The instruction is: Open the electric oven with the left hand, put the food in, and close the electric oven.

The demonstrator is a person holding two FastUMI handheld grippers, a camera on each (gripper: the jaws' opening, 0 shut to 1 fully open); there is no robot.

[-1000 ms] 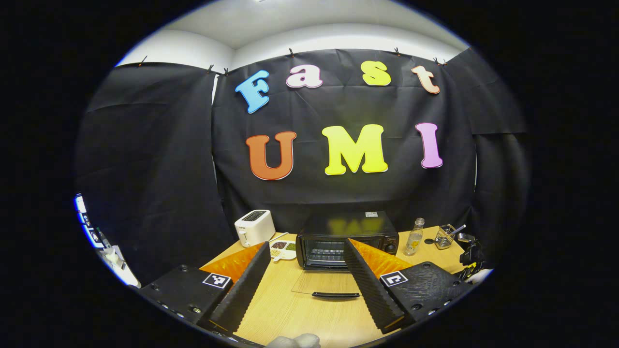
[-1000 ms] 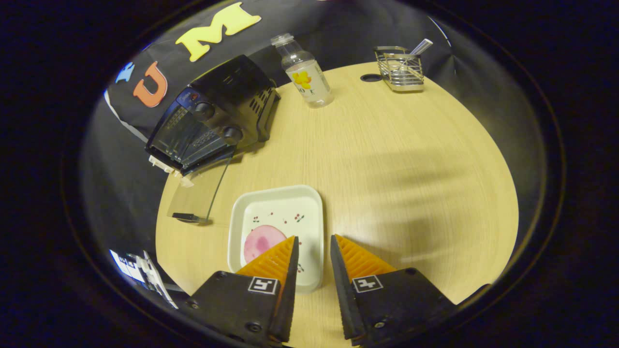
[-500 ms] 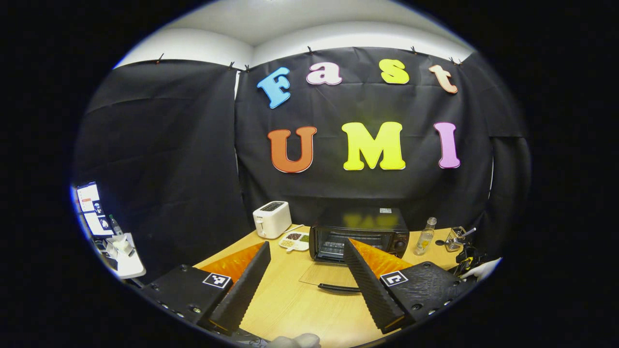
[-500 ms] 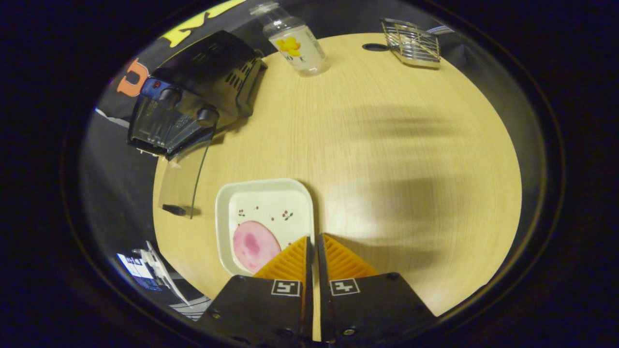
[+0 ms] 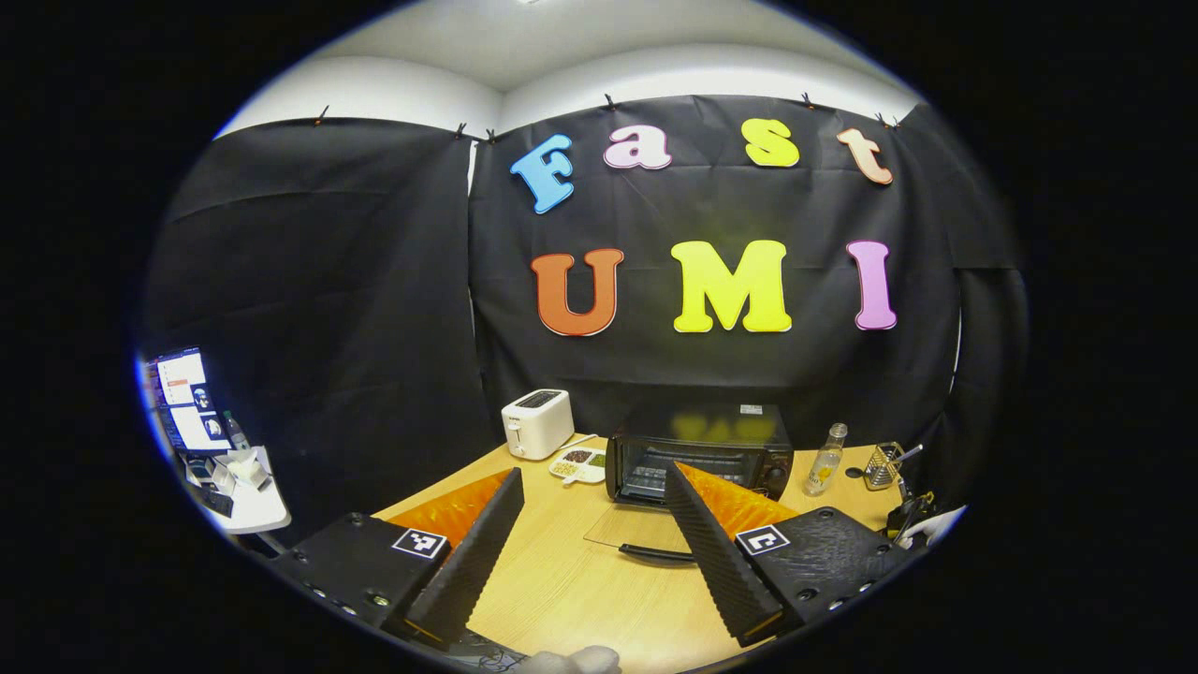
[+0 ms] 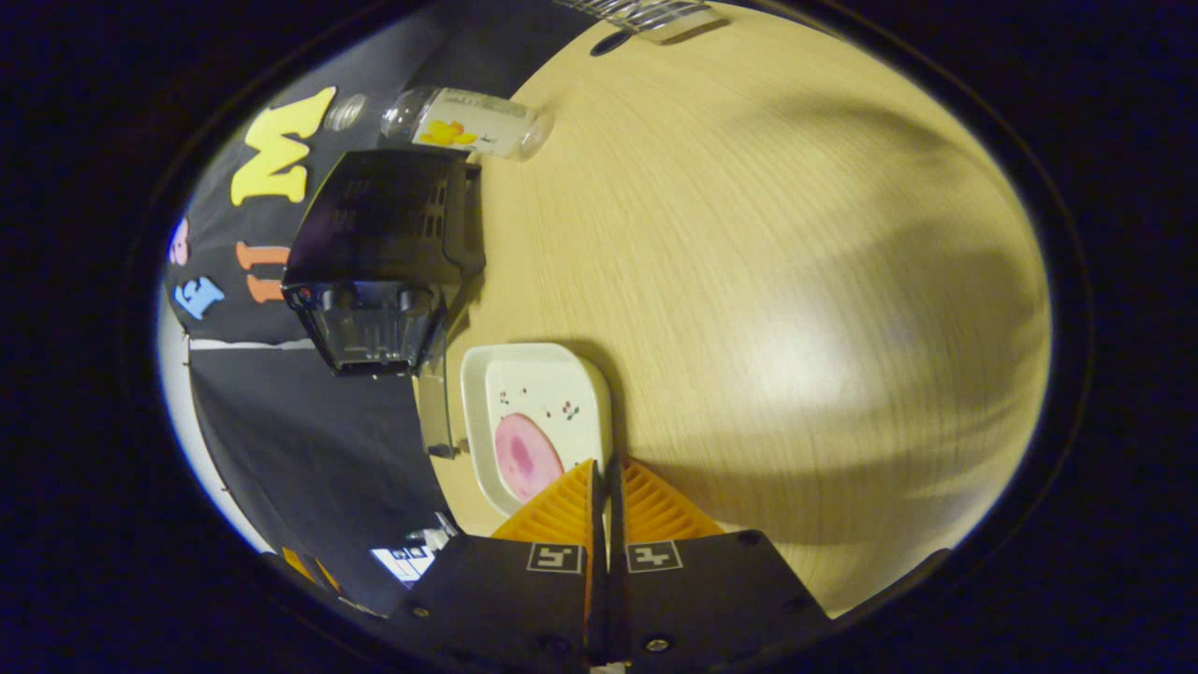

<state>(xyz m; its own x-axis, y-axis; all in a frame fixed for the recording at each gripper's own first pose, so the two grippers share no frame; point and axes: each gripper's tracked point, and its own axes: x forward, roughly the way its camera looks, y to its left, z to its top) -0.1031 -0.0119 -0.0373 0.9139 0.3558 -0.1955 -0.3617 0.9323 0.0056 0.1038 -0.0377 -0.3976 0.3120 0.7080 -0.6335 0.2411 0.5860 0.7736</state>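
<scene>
Already the electric oven (image 5: 697,456) stands open at centre right of the left gripper view, door (image 5: 636,534) flat on the table (image 5: 571,590). Left gripper (image 5: 590,543) is wide, empty. Low in the right gripper view, the right gripper (image 6: 604,487) pinches the white plate's (image 6: 538,412) rim (pink food (image 6: 526,454) aboard). Loading is in hand; next, I judge, comes a level carry to the oven.

Left gripper (image 5: 590,524): fingers spread wide, nothing between them, held level, pointing forward. Right gripper (image 6: 604,482): fingers (image 6: 562,505) pressed nearly together on the rim of the white plate (image 6: 538,421), tilted downward. A pale hand (image 5: 931,524) shows at the far right edge of the left gripper view.
</scene>
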